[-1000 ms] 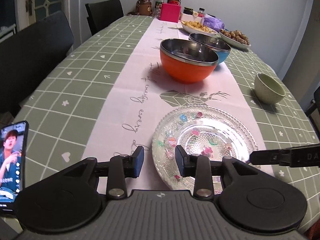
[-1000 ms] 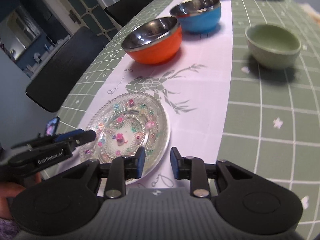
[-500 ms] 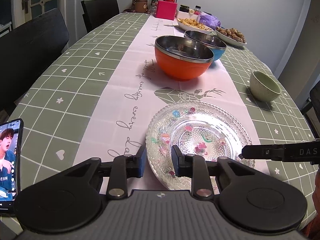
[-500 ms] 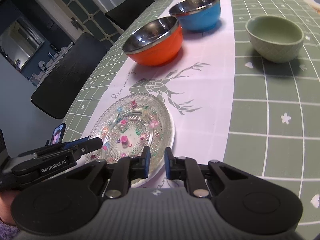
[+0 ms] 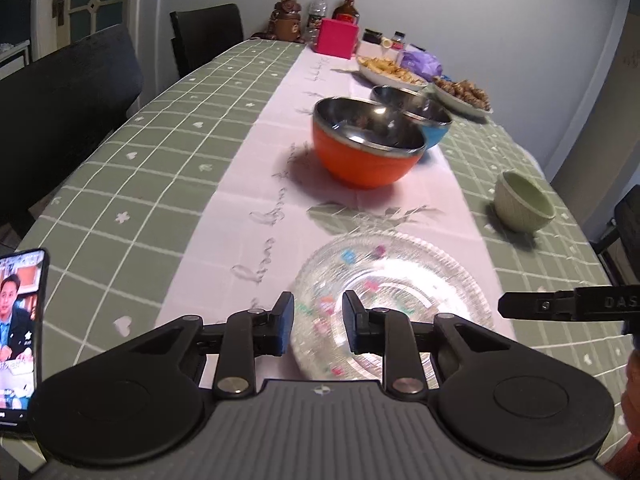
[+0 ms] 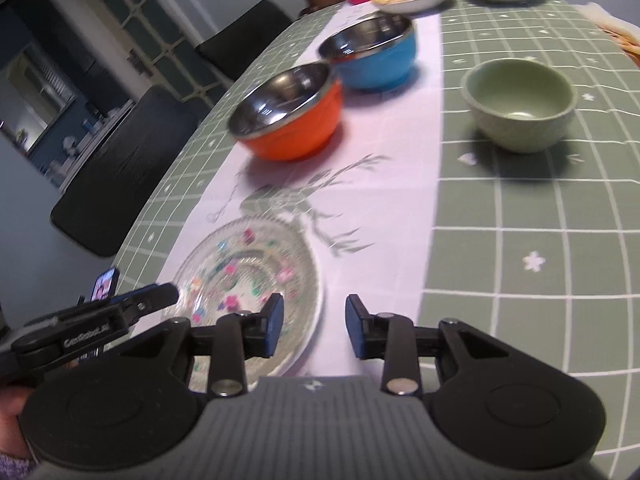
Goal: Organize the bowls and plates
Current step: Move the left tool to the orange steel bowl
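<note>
A clear glass plate with coloured flowers lies on the pink runner near the front edge; it also shows in the right wrist view. My left gripper is open, its jaws either side of the plate's near-left rim. My right gripper is open, over the plate's right rim, and shows as a black bar in the left wrist view. Beyond stand an orange bowl, a blue bowl and a small green bowl, seen too in the right wrist view: orange, blue, green.
A phone with a lit screen stands at the left table edge. Two dishes of food, a pink box and bottles stand at the far end. Black chairs line the left side of the table.
The right gripper's jaws have opened wider and it has shifted right off the plate. The left gripper's jaws have opened a little. Both views tilted and blurred with motion.
</note>
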`<action>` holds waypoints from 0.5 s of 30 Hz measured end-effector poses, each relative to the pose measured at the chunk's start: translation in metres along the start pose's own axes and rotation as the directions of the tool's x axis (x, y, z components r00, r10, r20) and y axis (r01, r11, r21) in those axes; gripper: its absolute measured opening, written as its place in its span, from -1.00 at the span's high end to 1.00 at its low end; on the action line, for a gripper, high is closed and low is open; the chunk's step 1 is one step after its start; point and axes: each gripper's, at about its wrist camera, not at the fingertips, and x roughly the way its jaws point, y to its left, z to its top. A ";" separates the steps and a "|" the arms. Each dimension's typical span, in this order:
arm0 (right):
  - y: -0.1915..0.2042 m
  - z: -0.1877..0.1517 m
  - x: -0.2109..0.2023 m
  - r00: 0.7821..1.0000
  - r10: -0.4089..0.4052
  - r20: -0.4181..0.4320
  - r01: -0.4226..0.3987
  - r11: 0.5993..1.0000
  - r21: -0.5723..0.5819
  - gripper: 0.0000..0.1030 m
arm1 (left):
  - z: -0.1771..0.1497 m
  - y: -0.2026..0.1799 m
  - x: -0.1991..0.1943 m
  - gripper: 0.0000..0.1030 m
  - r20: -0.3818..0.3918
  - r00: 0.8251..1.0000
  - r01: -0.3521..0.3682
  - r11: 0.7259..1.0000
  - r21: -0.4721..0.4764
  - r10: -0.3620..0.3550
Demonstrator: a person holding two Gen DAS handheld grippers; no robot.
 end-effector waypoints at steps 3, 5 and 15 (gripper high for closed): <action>-0.006 0.007 -0.006 1.000 -0.021 0.022 0.021 0.999 0.025 0.29 | 0.013 -0.006 -0.002 0.41 -0.006 0.999 0.036 0.999 -0.008 -0.036; -0.006 0.012 -0.008 0.999 -0.033 0.029 0.032 0.999 0.026 0.25 | 0.025 -0.007 -0.004 0.37 -0.020 0.998 0.061 0.998 -0.021 -0.062; 0.022 0.056 -0.013 0.996 -0.053 0.069 0.057 0.997 -0.044 -0.23 | 0.095 0.000 0.009 0.19 0.039 0.997 0.062 0.997 -0.050 -0.060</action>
